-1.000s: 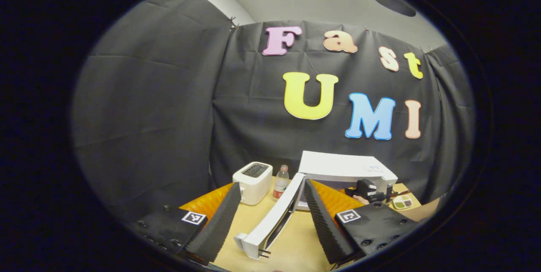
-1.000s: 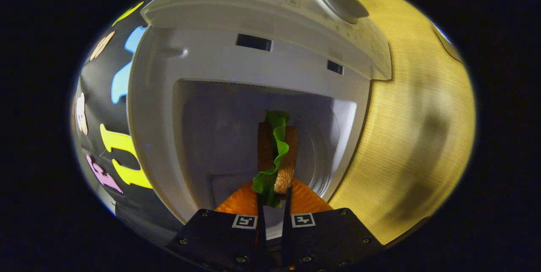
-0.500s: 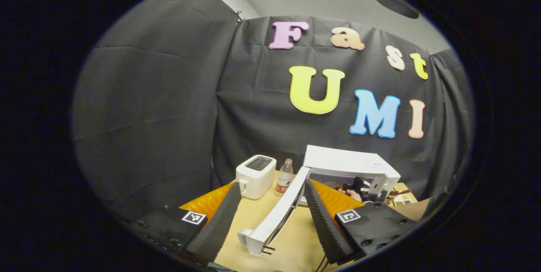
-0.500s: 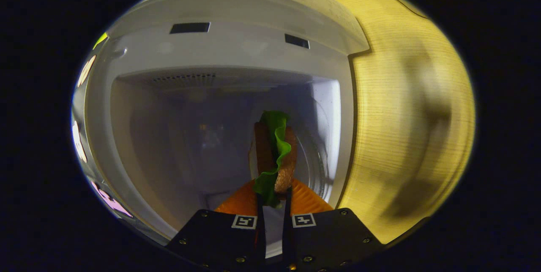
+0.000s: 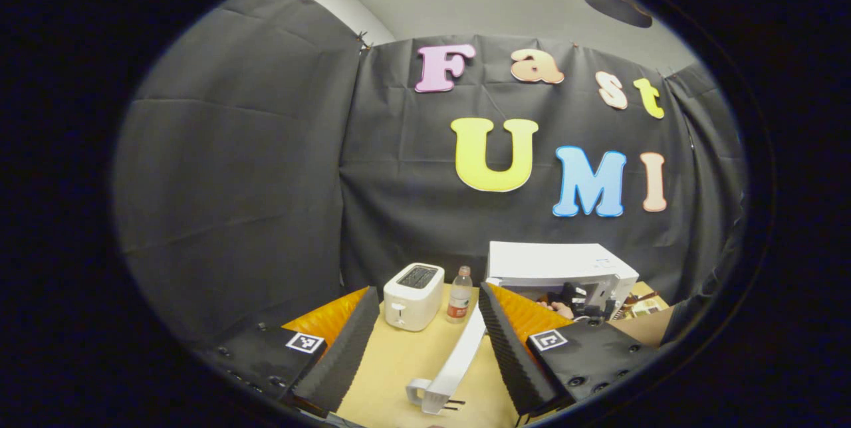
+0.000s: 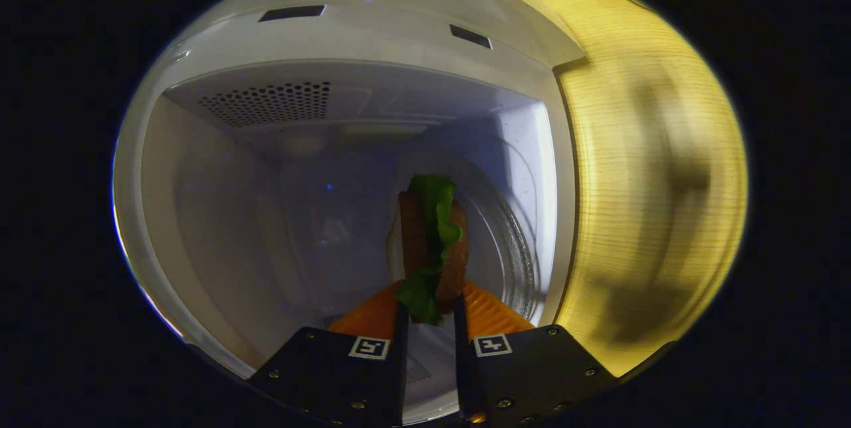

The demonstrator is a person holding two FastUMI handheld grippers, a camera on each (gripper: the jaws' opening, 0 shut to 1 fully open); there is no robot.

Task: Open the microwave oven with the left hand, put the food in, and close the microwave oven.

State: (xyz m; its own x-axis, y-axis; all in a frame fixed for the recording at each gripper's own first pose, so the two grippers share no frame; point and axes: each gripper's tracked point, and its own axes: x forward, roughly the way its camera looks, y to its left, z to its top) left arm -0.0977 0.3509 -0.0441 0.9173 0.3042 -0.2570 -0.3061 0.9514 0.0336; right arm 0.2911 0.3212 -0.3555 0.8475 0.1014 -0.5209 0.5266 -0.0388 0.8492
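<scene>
Sandwich [image 6: 431, 242] sits clamped between my right gripper [image 6: 431, 312], both fingers pressing on its flat sides, so the jaws are grasping it. It stands on edge: two brown slices with a green lettuce leaf between them, long axis running from 6 o'clock up toward 12 in the right gripper view, pointing away from me into the microwave oven [image 6: 219, 169]. That gripper reaches forward into the white cavity, the sandwich held in front of the round glass turntable [image 6: 512, 248], which lies toward 3 o'clock. I cannot tell whether the food touches it. Past the oven's edge at 3 o'clock runs the pale wood bench [image 6: 651, 175].

My left gripper [image 5: 425, 348] hangs back over the bench, aimed at the booth wall, its jaws released and wide apart with nothing between them. In the left gripper view the oven door [image 5: 459, 361] is swung open, edge-on, its free end toward 6 o'clock. At 12 o'clock from the fingers stand a white toaster [image 5: 413, 286] and a small bottle [image 5: 459, 294], side by side, with the oven body at 2 o'clock.
</scene>
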